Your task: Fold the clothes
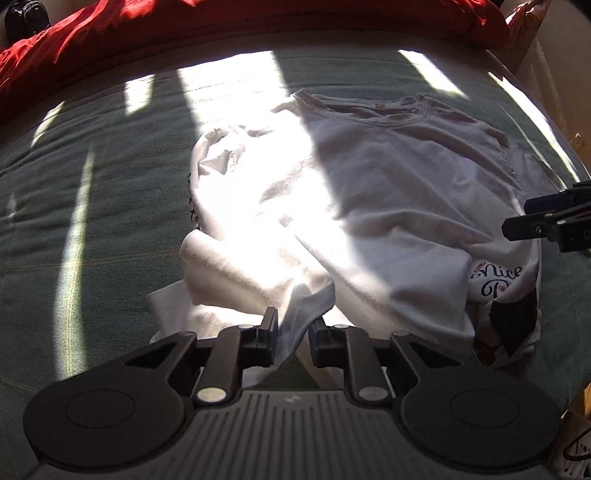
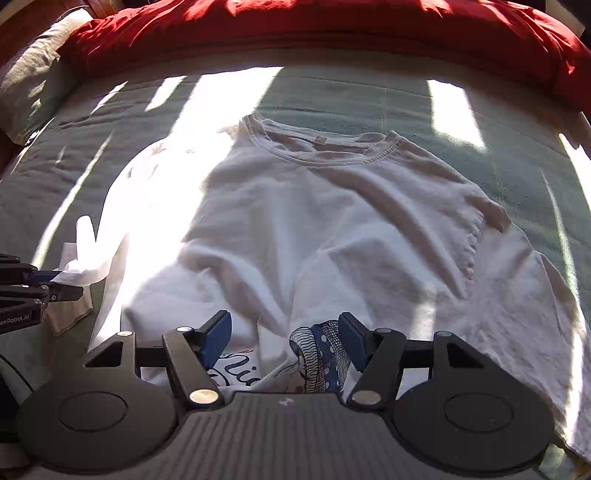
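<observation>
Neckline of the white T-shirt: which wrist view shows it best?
The right wrist view: the neckline lies near the frame's centre in shade, its stitching and tag clear. The left wrist view shows the same neckline smaller, farther off, with its left end washed out by sunlight.

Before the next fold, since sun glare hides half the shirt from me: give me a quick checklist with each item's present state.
1. Left gripper free of the white t-shirt: not ok, a fold of cloth stands between its parted jaws.
2. Right gripper open: ok, jaws wide over the printed hem.
3. Collar flat and visible: ok.
4. Left sleeve laid flat: not ok, bunched.
5. Red blanket away from the shirt: ok.
</observation>
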